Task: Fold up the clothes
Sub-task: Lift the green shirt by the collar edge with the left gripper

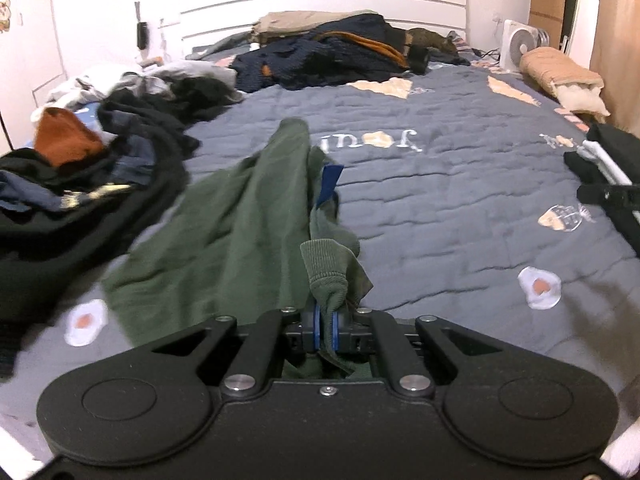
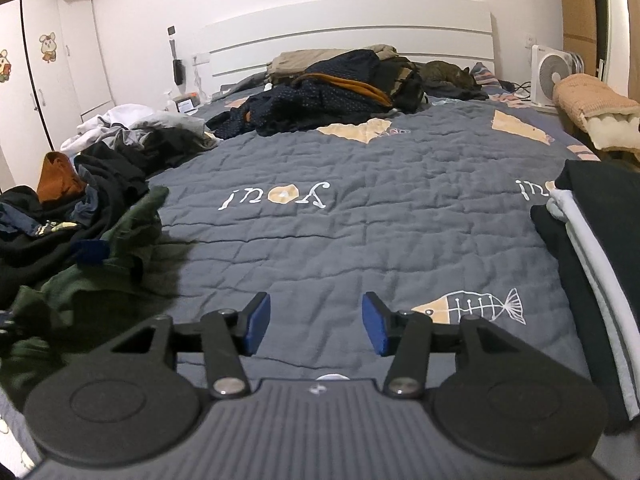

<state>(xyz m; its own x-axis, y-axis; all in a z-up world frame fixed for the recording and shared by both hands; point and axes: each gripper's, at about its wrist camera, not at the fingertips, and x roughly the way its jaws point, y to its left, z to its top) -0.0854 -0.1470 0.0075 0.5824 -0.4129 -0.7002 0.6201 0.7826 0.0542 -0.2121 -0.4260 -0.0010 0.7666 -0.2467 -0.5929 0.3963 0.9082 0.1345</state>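
Observation:
A dark green sweatshirt (image 1: 240, 220) lies stretched over the grey-blue quilt (image 1: 440, 208), with a blue tag showing at its far end. My left gripper (image 1: 326, 328) is shut on the ribbed green cuff, and the cloth hangs out between the blue pads. The same green sweatshirt (image 2: 100, 280) lies crumpled at the left of the right wrist view. My right gripper (image 2: 316, 324) hovers over bare quilt (image 2: 360, 232), its blue pads (image 2: 256, 324) apart with nothing between them. It also shows at the right edge of the left wrist view.
A heap of dark clothes with an orange piece (image 1: 64, 140) fills the left side of the bed. More clothes (image 2: 340, 84) pile up by the white headboard. Folded dark and white garments (image 2: 592, 264) are stacked at the right. A white fan (image 2: 552, 72) and a tan blanket roll (image 2: 596, 108) stand far right.

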